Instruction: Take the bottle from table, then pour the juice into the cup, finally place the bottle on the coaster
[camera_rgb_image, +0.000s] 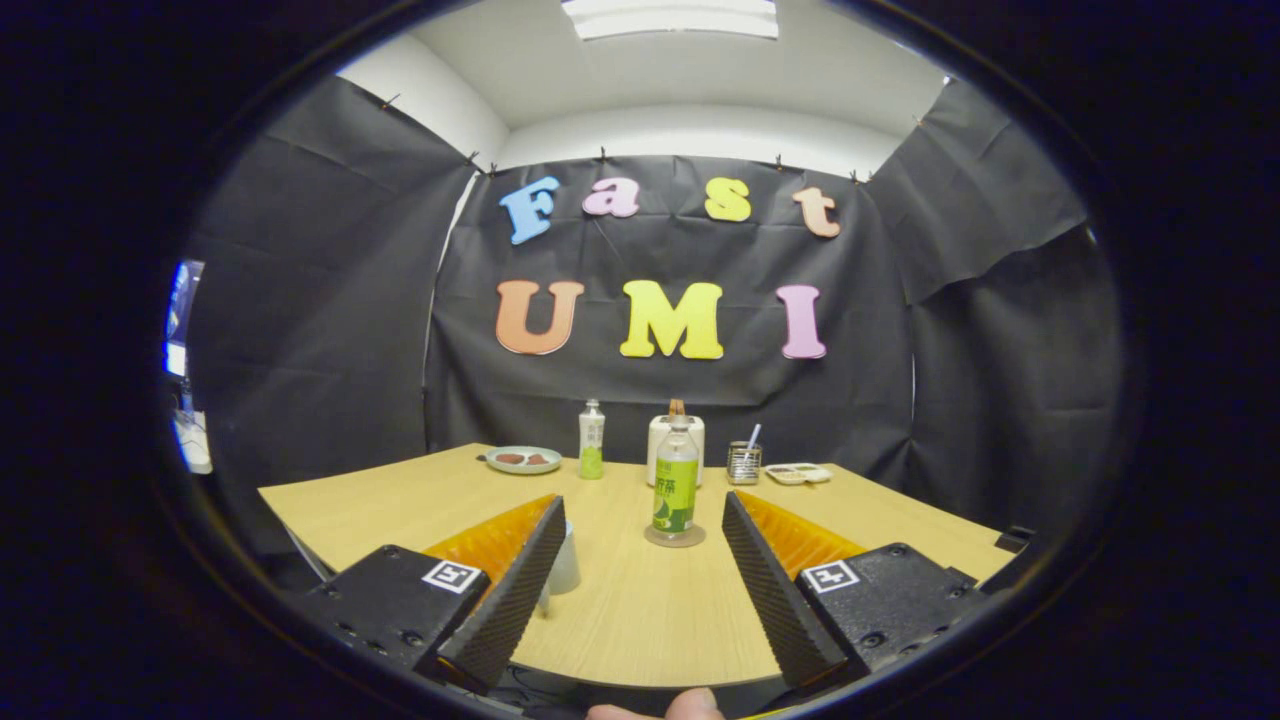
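Note:
A clear bottle with a green label (676, 490) stands upright on a round coaster (674, 537) in the middle of the wooden table (640, 610), just ahead of my fingers and a little right of the midline between them. A pale cup (565, 565) stands beside my left finger and is partly hidden behind it. My gripper (643, 517) is open, its fingers wide apart with nothing between them.
Along the table's far edge stand a plate with food (523, 459), a second bottle (592, 440), a white appliance (676, 433), a metal cup holding a utensil (744, 462) and a small white tray (797, 473). A fingertip (690, 706) shows at the table's near edge.

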